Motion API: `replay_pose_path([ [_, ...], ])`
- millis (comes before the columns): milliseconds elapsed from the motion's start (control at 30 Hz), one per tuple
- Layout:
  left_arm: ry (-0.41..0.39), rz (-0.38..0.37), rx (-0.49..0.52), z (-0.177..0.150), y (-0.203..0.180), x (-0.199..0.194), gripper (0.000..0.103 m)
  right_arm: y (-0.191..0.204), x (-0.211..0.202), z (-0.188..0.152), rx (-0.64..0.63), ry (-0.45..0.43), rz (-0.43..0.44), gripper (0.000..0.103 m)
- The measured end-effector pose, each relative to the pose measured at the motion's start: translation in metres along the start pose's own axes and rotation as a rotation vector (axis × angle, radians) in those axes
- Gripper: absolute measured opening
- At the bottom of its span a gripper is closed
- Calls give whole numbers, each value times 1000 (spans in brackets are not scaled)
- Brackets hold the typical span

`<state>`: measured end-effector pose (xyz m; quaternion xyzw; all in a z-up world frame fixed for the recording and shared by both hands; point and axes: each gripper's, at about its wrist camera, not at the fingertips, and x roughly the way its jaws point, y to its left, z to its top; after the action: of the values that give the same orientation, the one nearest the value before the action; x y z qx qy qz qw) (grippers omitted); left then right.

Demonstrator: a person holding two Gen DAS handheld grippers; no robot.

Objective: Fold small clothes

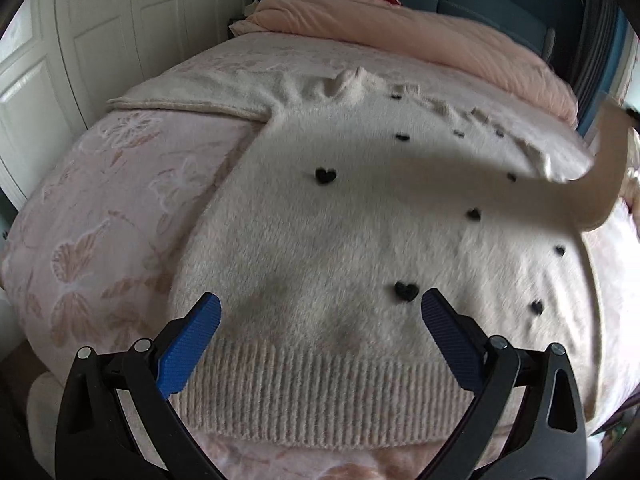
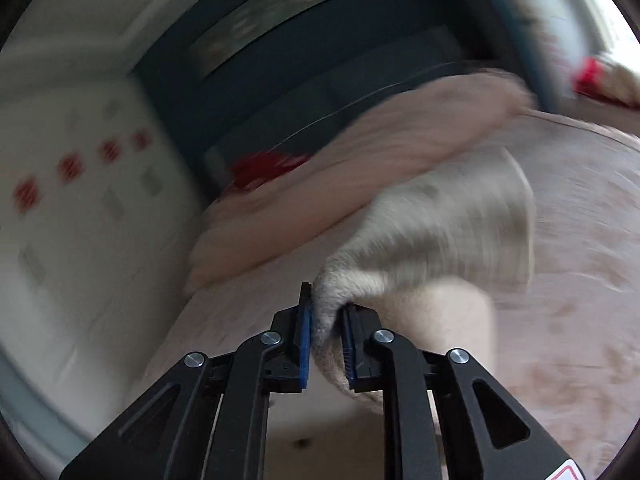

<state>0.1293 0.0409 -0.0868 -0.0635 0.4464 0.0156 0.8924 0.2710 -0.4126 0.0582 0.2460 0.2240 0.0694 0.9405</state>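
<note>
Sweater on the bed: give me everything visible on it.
The sweater is cream, fuzzy knit, dotted with small black hearts, with a ribbed hem nearest the left claw. It lies flat on the pink floral bedspread, one sleeve stretched out sideways. The other sleeve is lifted off the bed, its cuff pinched in the right claw. The left claw hovers open above the hem, not gripping.

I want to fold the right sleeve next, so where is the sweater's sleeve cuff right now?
In the right wrist view, the ribbed cuff is pinched in the right gripper, lifted above the bed.
</note>
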Motion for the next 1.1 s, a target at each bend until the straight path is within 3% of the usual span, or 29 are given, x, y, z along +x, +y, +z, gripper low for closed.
replay_pose_path([
  [67,-19,-22,-23,7,2,-4,98,51,38,-22,-86,98,78,46],
  [100,-24,-36,-34,12,3,-5,98,78,61,-43,-137,157,100,51],
  [167,-29,-71,-58,26,6,-5,98,101,86,-75,-181,243,115,52],
  [233,-28,-127,-90,44,8,-1,98,100,96,-106,-148,305,128,52],
  [333,-36,-230,-136,86,5,22,98,60,79,-137,-33,352,79,54],
  [533,-12,-324,-180,165,-35,104,98,-28,44,-156,186,346,-86,57],
  [600,30,-345,-231,184,-48,138,98,-62,40,-152,278,319,-91,58],
  [733,131,-300,-381,206,-64,209,98,-97,52,-147,415,280,-78,58],
  [800,140,-253,-405,210,-67,225,83,-100,56,-151,440,274,-80,58],
  [867,146,-223,-390,217,-72,235,26,-104,67,-152,455,270,-83,58],
  [900,146,-235,-391,219,-72,236,13,-105,70,-151,455,262,-85,58],
  [933,136,-264,-397,221,-71,233,10,-105,71,-151,450,252,-87,57],
  [1033,40,-321,-391,224,-62,198,9,-91,67,-137,383,230,-73,3],
  [1100,10,-343,-363,218,-54,180,9,-82,55,-127,331,191,-54,2],
])
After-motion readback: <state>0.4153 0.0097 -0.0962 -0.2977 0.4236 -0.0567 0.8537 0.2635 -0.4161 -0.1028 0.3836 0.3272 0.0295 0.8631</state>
